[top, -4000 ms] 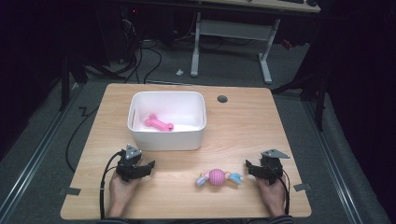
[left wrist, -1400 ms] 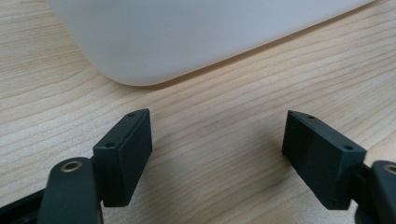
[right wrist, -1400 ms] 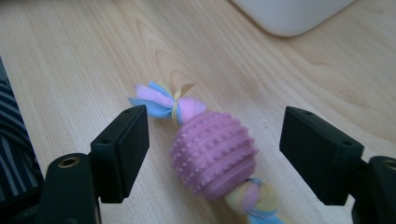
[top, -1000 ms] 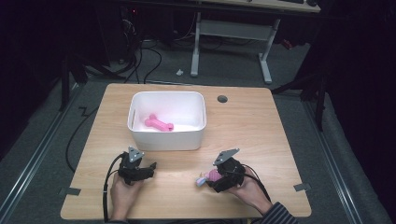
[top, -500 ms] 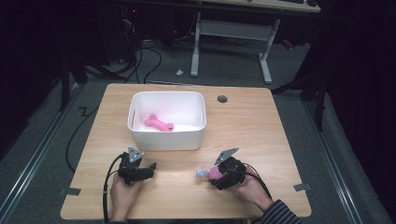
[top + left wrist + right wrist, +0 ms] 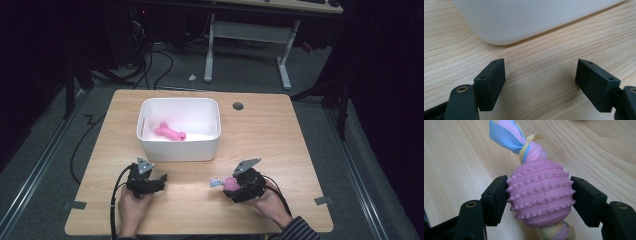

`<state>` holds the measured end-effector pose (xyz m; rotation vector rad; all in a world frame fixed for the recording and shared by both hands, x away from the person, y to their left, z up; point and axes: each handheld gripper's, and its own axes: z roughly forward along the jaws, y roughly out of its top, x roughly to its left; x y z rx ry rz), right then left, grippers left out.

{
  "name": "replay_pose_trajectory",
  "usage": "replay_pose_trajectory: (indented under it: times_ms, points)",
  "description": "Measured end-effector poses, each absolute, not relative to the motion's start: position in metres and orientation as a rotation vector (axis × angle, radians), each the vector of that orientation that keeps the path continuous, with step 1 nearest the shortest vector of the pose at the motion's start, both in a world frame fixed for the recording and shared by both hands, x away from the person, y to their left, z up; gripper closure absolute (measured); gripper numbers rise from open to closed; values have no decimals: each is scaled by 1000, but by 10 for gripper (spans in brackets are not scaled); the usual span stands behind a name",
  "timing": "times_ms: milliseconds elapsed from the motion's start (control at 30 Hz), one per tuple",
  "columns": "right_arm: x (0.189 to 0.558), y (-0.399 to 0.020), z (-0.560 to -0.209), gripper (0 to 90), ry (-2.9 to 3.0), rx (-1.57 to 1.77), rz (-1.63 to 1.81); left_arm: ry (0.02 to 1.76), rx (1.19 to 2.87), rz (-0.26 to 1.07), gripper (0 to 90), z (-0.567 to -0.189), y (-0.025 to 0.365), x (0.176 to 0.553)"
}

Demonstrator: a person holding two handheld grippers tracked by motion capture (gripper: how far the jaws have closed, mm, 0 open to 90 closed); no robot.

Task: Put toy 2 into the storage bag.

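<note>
While right gripper (image 6: 539,200) clamps ball toy (image 6: 540,198), bin (image 6: 178,150) stands well apart.

This looks like a lab or test room, dimly lit around one bright wooden table (image 6: 280,135). Black cables (image 6: 150,65) run loose over the grey carpet (image 6: 45,165), tape marks (image 6: 75,204) sit at the table's corners, and a desk frame (image 6: 245,35) stands behind.
</note>
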<state>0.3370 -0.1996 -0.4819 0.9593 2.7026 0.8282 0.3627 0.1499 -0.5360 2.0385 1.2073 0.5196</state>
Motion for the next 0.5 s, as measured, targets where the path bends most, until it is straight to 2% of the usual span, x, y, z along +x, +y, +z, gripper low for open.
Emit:
replay_pose_trajectory:
  times_ms: [500]
  points:
    - [344, -209, -457, 333, 2707, 967, 955, 1211, 2034, 517, 240, -536, 150, 363]
